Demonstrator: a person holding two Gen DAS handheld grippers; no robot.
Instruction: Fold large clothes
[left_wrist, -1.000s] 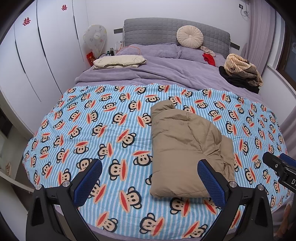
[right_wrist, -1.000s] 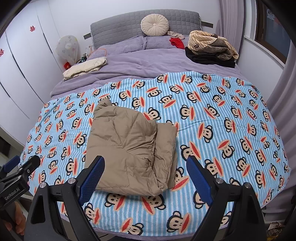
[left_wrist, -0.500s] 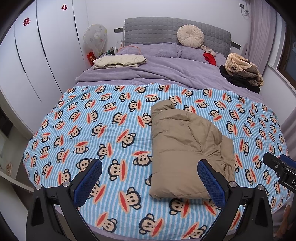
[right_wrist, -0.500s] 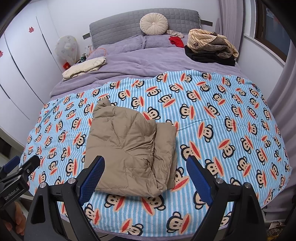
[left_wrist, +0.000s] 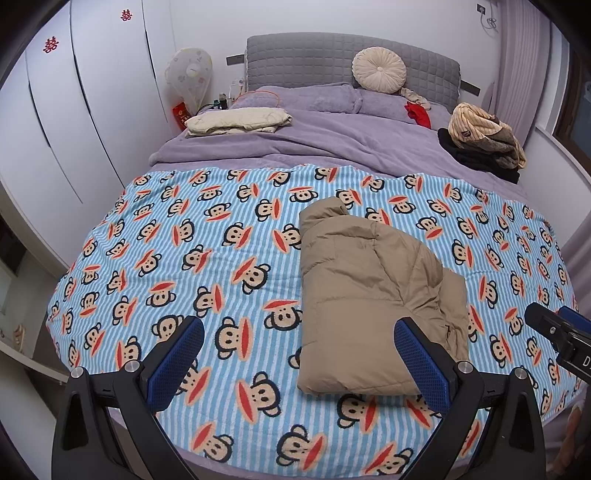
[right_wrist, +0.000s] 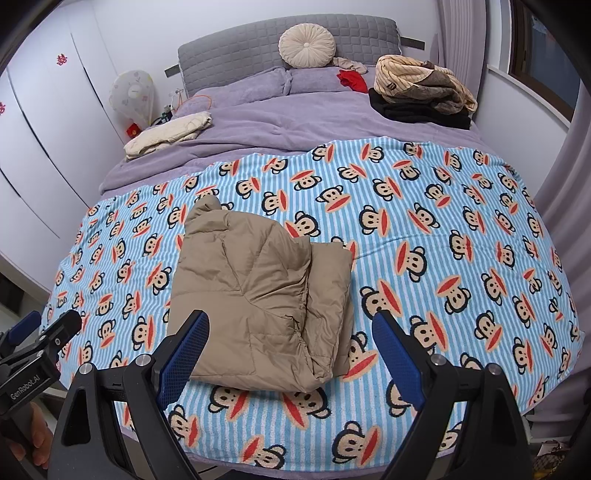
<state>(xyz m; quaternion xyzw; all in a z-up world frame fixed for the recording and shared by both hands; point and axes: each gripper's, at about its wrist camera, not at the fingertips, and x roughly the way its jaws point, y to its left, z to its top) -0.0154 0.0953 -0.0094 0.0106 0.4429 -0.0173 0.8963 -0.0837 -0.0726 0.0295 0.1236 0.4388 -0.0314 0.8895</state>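
Observation:
A tan padded jacket (left_wrist: 373, 291) lies folded into a compact rectangle on the blue monkey-print blanket (left_wrist: 207, 258), near the foot of the bed. It also shows in the right wrist view (right_wrist: 258, 295). My left gripper (left_wrist: 299, 362) is open and empty, held above the bed's near edge, left of the jacket's near end. My right gripper (right_wrist: 290, 350) is open and empty, hovering over the jacket's near edge. The right gripper's body shows at the right edge of the left wrist view (left_wrist: 557, 332).
A folded cream garment (left_wrist: 236, 120) lies at the far left on the purple duvet (left_wrist: 332, 140). A pile of striped and black clothes (left_wrist: 484, 140) sits at the far right. White wardrobes (left_wrist: 74, 92) stand left; a curtain (right_wrist: 561, 184) hangs right.
Both grippers have shifted very slightly; the views barely drift. The jacket has not moved and both grippers stay open.

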